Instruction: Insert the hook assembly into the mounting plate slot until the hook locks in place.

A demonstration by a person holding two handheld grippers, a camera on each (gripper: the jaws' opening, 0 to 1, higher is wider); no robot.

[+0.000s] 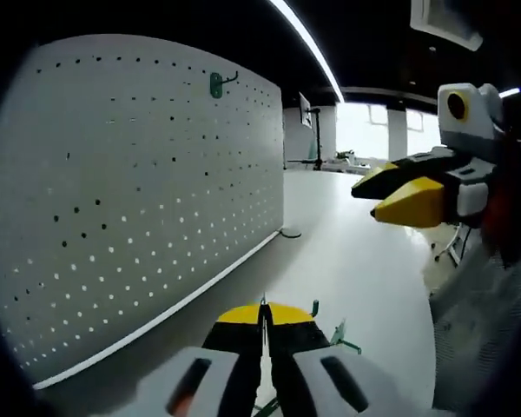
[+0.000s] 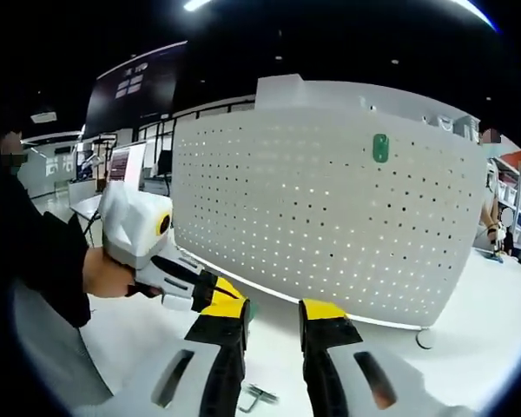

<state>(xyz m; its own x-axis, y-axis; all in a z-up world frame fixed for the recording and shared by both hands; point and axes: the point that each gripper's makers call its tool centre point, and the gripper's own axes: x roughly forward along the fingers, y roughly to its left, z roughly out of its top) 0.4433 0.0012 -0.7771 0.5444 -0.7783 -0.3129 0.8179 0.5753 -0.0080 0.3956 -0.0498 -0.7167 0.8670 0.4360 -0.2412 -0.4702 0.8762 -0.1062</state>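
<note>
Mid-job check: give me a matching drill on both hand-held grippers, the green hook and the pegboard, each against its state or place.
1. left hand-held gripper
2. right hand-held gripper
3. green hook
4. pegboard

A. jaws apart
B. mounted high on the board
C. jaws together
D. white, perforated, standing upright

Pairs: 1-C, 2-A, 3-B, 4-D

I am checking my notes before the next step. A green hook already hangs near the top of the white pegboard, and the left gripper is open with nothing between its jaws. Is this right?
Not quite. The green hook does hang near the top of the white pegboard, but the left gripper is shut, not open: the left gripper view shows its yellow-tipped jaws pressed together, green metal parts showing beside them.
</note>
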